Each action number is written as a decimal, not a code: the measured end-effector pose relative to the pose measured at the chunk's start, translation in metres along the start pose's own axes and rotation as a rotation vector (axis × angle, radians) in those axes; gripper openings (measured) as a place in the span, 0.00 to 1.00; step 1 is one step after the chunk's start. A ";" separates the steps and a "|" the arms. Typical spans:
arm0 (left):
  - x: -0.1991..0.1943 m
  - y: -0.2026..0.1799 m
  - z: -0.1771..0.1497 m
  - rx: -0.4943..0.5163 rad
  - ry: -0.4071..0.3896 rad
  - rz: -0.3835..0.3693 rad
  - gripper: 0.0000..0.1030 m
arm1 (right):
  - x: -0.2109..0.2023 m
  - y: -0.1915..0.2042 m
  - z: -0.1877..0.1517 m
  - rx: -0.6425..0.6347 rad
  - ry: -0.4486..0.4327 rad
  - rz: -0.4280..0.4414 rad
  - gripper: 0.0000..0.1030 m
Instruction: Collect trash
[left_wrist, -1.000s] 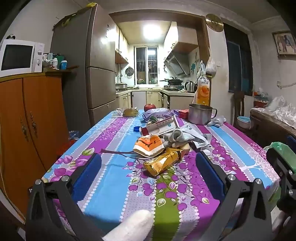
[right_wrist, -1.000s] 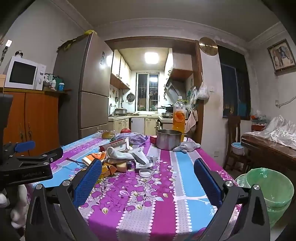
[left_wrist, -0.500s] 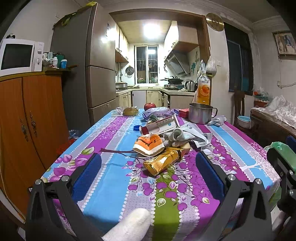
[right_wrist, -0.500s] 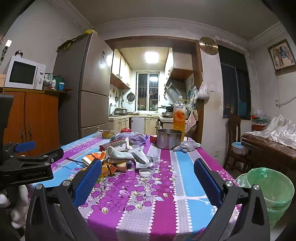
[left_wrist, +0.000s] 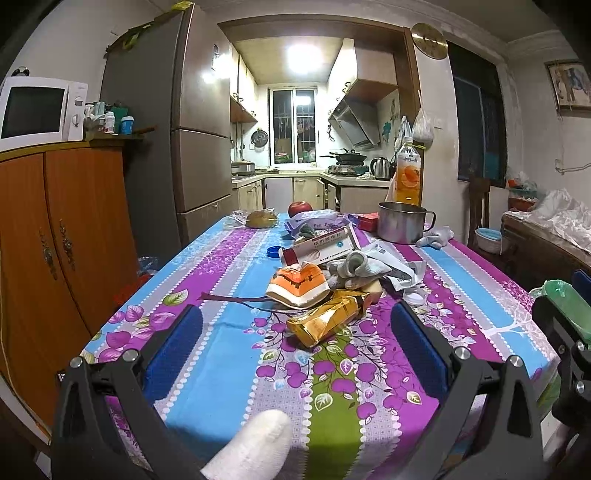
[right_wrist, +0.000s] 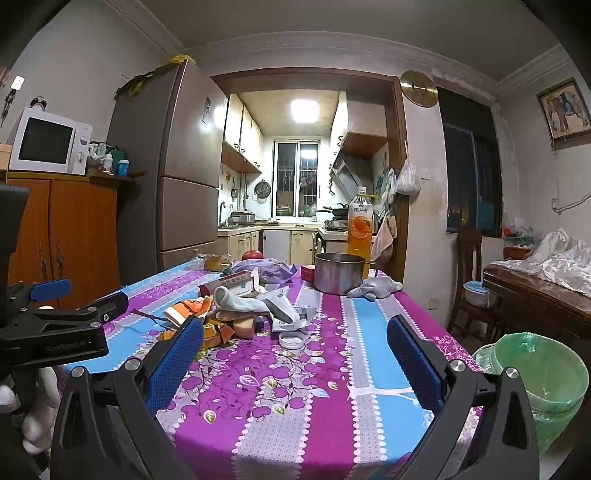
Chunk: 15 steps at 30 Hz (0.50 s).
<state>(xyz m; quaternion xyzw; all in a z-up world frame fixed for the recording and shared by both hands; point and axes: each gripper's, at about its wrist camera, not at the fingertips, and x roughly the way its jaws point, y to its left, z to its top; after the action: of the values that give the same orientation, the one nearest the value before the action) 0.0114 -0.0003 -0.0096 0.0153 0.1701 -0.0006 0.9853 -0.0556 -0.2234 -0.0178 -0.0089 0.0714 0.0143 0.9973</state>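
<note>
A heap of trash lies mid-table: a gold foil wrapper (left_wrist: 328, 320), an orange-and-white carton (left_wrist: 298, 285), a white medicine box (left_wrist: 325, 246), crumpled grey-white packaging (left_wrist: 364, 266) and a small white lid (right_wrist: 291, 338). My left gripper (left_wrist: 295, 341) is open and empty, held over the near table edge just short of the gold wrapper. My right gripper (right_wrist: 293, 363) is open and empty, near the table's front, right of the heap. A bin with a green bag (right_wrist: 543, 380) stands on the floor right of the table.
Further back on the flowered tablecloth (left_wrist: 229, 350) stand a steel pot (left_wrist: 400, 222), an orange drink bottle (left_wrist: 406, 173), an apple (left_wrist: 299, 208) and a grey cloth (left_wrist: 436, 236). A wooden cabinet with a microwave (left_wrist: 35, 110) is at left, a fridge behind it, a chair at right.
Both grippers have barely moved; the views are almost the same. Nothing on the table has shifted.
</note>
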 end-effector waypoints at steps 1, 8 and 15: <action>0.000 0.000 0.000 0.001 0.000 0.000 0.95 | 0.000 0.000 0.000 -0.001 -0.001 0.000 0.96; 0.001 0.000 -0.001 0.000 0.003 0.000 0.95 | 0.000 0.000 -0.001 -0.001 -0.001 0.001 0.96; 0.001 -0.001 -0.001 0.002 0.006 -0.002 0.95 | 0.000 0.001 -0.002 -0.002 0.000 0.000 0.96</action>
<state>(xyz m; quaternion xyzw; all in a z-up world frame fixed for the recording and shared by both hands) 0.0122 -0.0009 -0.0113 0.0160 0.1730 -0.0015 0.9848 -0.0554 -0.2225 -0.0194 -0.0097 0.0714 0.0145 0.9973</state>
